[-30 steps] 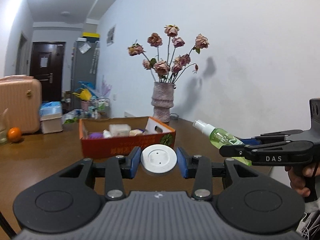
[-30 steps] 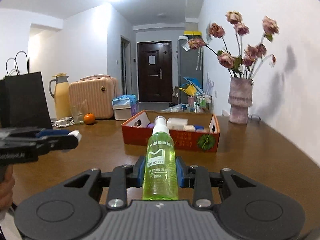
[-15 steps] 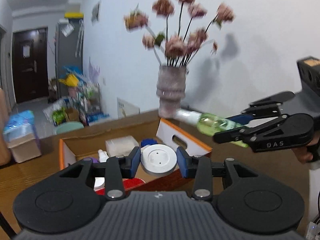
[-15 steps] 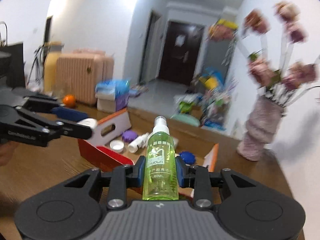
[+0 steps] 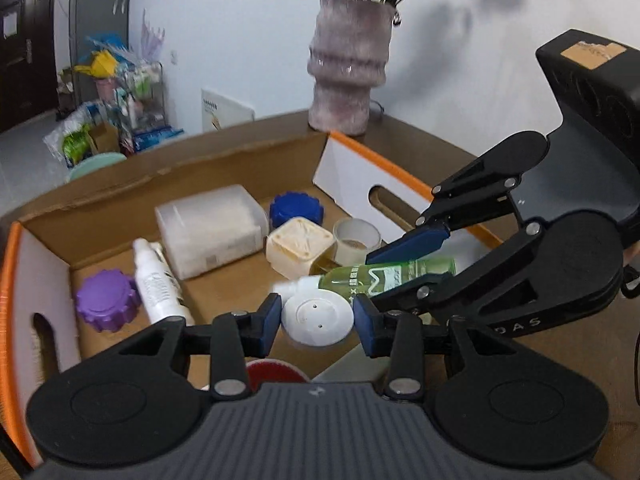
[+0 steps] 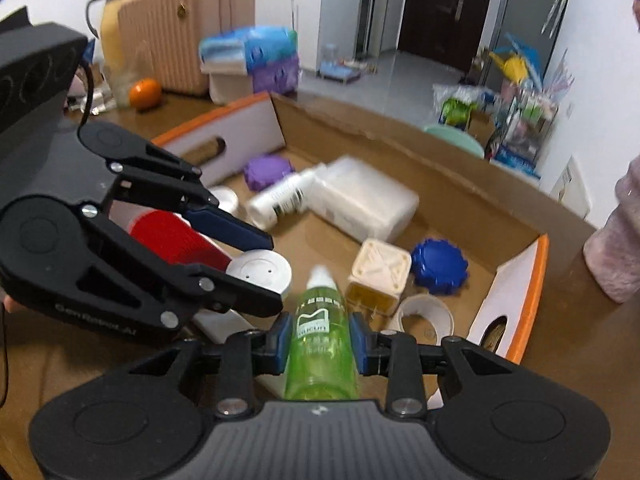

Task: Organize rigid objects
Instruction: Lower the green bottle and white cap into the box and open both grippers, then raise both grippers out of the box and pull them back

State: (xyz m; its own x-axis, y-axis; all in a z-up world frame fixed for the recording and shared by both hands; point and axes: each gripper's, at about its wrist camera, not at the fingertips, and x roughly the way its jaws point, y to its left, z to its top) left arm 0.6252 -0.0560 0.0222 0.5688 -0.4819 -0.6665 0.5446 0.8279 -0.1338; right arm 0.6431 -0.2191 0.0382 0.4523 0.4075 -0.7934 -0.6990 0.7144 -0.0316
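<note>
While both grippers hang over the open cardboard box [image 5: 240,160] on the brown table [image 5: 580,344], each one carries something. The left gripper [image 5: 317,322] has its jaws clenched on a round white lid [image 5: 318,318], the blue pads pressing its rim on either side. The right gripper [image 6: 319,338] has its jaws clamped on a green spray bottle [image 6: 320,340], white nozzle pointing forward and down toward the box floor. In the left wrist view the right gripper [image 5: 396,268] reaches in from the right side, the bottle [image 5: 384,274] lying nearly level with its nozzle just beside the lid.

Inside the box lie a translucent white container [image 5: 210,230], a white bottle [image 5: 156,284] on its side, a purple ridged cap [image 5: 105,296], a blue ridged cap [image 5: 296,210], a cream square lid [image 5: 300,248] and a roll of tape [image 5: 357,236]. The right wrist view also shows a red cup [image 6: 172,240] lying behind the left gripper [image 6: 256,272]. A fuzzy pink vase [image 5: 349,76] stands on the table beyond the box, near the wall. Farther off sit a pink suitcase [image 6: 188,32] and an orange [image 6: 145,92].
</note>
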